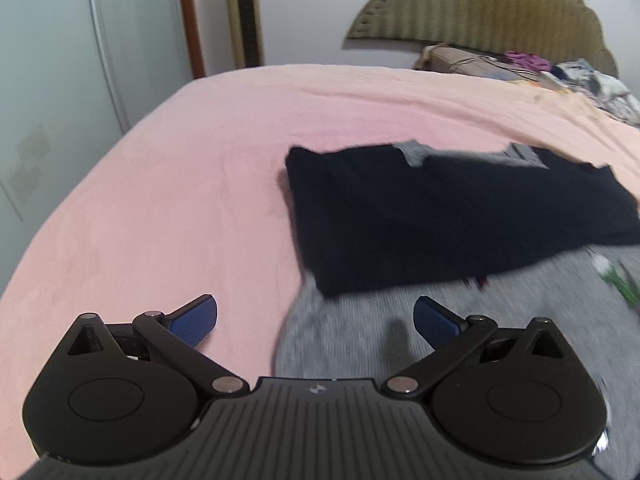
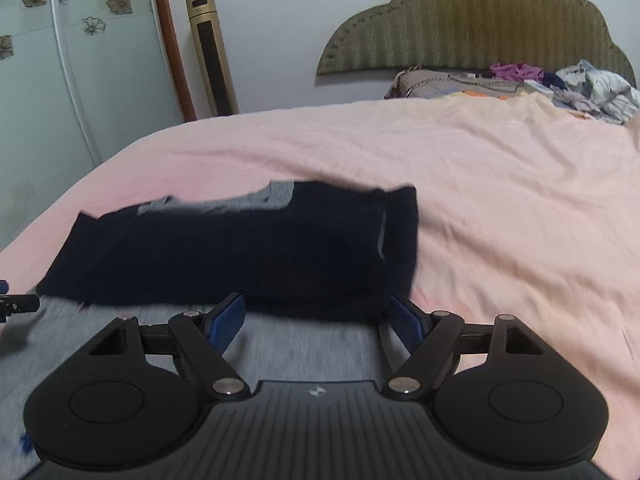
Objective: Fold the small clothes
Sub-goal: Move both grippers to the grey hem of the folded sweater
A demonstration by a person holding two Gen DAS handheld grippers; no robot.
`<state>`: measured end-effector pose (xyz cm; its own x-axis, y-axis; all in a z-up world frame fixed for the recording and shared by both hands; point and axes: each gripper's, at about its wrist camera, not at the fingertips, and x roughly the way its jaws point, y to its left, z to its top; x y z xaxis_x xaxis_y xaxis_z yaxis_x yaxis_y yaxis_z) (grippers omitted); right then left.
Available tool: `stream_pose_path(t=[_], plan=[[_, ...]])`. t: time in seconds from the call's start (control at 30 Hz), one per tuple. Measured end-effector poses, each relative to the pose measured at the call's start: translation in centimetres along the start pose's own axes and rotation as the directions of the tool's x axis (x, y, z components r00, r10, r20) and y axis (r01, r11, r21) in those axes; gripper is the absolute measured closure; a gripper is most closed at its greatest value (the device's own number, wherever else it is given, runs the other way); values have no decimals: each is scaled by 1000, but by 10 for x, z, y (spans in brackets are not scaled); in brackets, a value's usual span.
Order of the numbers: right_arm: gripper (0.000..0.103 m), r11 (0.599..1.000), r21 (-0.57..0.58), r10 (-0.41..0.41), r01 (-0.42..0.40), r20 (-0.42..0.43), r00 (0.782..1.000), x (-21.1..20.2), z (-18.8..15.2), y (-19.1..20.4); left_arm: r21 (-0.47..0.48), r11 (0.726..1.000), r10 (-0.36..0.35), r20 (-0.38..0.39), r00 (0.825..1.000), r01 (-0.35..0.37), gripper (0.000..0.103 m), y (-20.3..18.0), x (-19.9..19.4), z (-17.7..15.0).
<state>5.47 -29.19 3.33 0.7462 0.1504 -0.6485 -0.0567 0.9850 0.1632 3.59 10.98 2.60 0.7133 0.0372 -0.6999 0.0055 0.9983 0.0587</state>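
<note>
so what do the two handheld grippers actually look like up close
The left gripper and right gripper look alike: matte black ribbed body with a small white logo, two round black housings, black linkage arms on silver pins, and textured blue finger pads. No cables or sleeves show.

Pink blanket (image 2: 500, 184) on the bed. Dark navy shirt (image 2: 240, 252) with grey trim, over grey cloth (image 1: 360, 344). Black claws with blue pads (image 1: 196, 320). Green striped headboard (image 2: 480, 24). Gold and black fan (image 2: 212, 52). Brown flowers on door (image 2: 96, 8).
</note>
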Motion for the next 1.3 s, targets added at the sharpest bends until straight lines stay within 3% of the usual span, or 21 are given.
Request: stream_pose_path(t=[0.17,0.33,0.5,0.63,0.87,1.07,1.13,1.2,1.27,1.3], plan=[[24,999,49,20,-19,-16,1000,-25,-27,-14,-15,998,-61,-30,998,60,0,11,-19,-24],[24,988,138,83,-75,-49,995,-47,-51,-29,-85,986,-154,-108,982,145,4,28,-25,-49],[24,967,212,156,-142,-53,986,-78,-68,-50,-103,975,-209,-107,972,198,2,36,-40,-65],[24,956,259,156,-137,-57,986,-98,-85,-61,-131,963,-248,-96,964,235,2,37,-46,-73],[25,944,284,191,-166,-63,980,-127,-113,-61,-200,894,-420,-69,905,400,7,26,-56,-85],[25,946,252,225,-202,-64,972,-133,-126,-38,-246,862,-468,-52,882,443,12,17,-61,-92],[28,939,242,271,-246,-74,960,-128,-125,-26,-265,846,-491,-54,869,462,17,14,-59,-91],[36,939,210,299,-274,-95,950,-122,-123,-10,-267,852,-481,-55,875,451,23,8,-59,-90],[50,944,162,307,-287,-115,945,-117,-122,6,-256,866,-458,-57,887,430,41,2,-59,-89],[65,949,134,302,-286,-125,945,-114,-121,13,-256,868,-454,-69,888,425,64,0,-58,-88]])
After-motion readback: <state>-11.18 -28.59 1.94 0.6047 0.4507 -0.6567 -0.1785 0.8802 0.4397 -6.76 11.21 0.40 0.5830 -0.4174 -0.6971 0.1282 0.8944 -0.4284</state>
